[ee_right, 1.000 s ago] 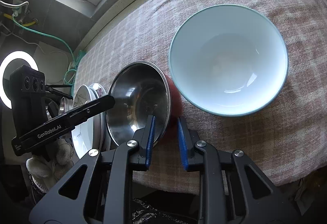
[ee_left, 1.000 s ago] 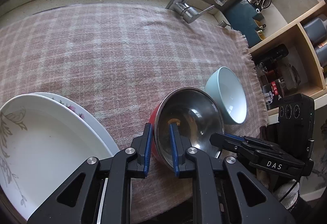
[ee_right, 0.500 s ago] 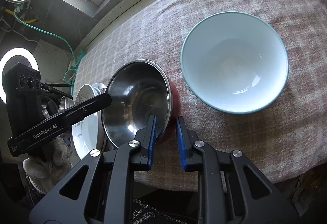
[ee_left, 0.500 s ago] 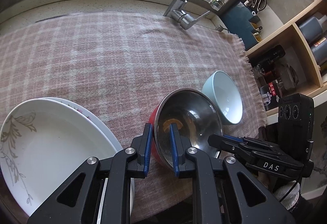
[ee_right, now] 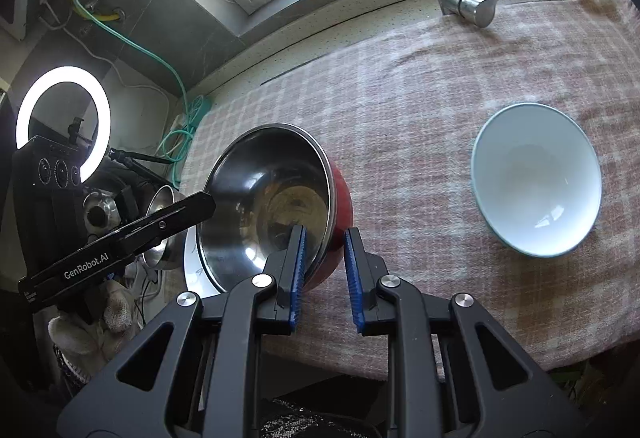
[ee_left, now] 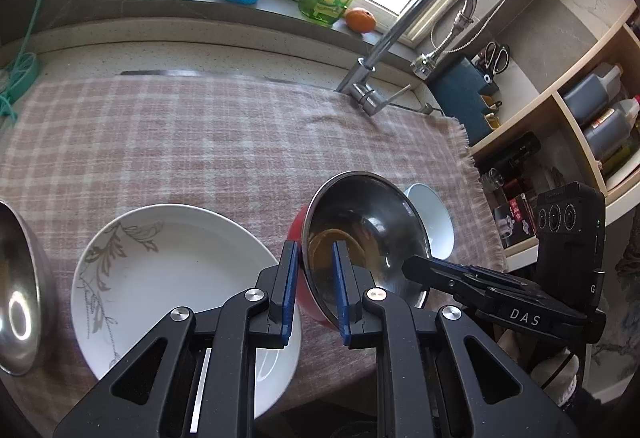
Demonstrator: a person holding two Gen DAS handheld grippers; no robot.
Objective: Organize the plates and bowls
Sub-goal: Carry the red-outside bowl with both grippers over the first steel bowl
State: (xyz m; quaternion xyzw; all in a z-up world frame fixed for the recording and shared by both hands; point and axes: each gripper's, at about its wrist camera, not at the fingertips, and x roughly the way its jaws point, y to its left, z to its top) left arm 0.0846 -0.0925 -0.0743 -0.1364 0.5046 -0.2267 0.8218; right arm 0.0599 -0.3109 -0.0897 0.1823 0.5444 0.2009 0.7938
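The steel bowl hangs tilted above the cloth, its rim pinched between both grippers. From it, in the left wrist view, the plate lies on the cloth at nine o'clock, the pale bowl just behind at three, and the faucet at twelve. A second steel bowl sits beyond the plate, at nine.

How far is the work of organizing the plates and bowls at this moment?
Done: two white plates look stacked on the checked cloth. In hand: the left gripper and right gripper both clamp the rim of the red-outside steel bowl, tilted above the cloth. Left: the pale blue bowl and a plain steel bowl stand apart.
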